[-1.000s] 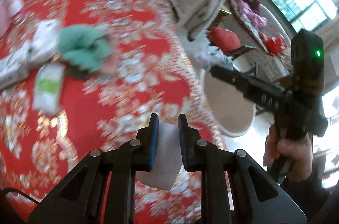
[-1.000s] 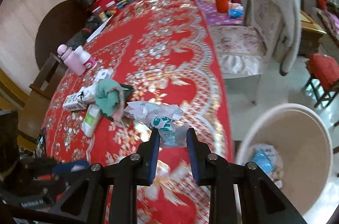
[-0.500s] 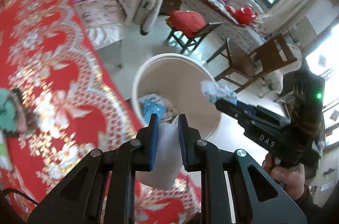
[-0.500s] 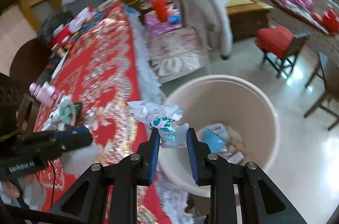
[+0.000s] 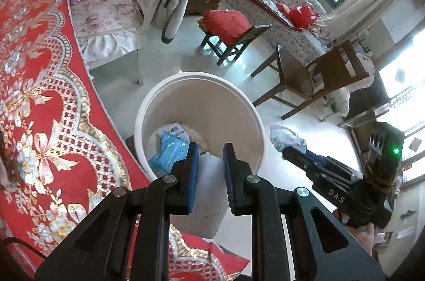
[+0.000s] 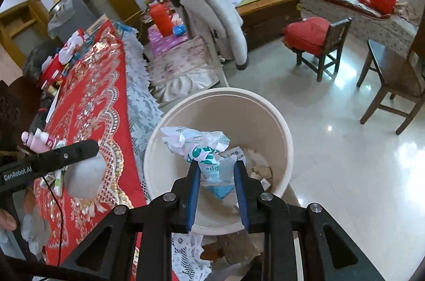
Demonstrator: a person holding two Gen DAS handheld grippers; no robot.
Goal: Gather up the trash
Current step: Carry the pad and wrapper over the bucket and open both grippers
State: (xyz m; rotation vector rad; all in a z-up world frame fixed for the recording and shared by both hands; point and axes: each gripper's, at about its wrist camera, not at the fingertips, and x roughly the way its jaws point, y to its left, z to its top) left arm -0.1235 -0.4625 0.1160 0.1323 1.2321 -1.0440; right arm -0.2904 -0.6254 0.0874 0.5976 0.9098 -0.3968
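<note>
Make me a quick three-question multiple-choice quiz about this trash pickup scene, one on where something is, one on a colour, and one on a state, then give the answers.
1. Where does the cream trash bin stand?
A. On the floor beside the table
B. On the table
C. On a chair

2. What colour is the tablecloth?
A. Plain green
B. Red with gold pattern
C. Blue

3. What is the state of the right gripper?
A. Open and empty
B. Shut on a crumpled printed wrapper
C. Shut on a bottle

Answers:
1. A, it sits on the tiled floor by the tablecloth's edge.
2. B, red cloth with gold flowers shows in both views.
3. B, the crumpled printed wrapper is pinched between its blue pads, over the bin.
</note>
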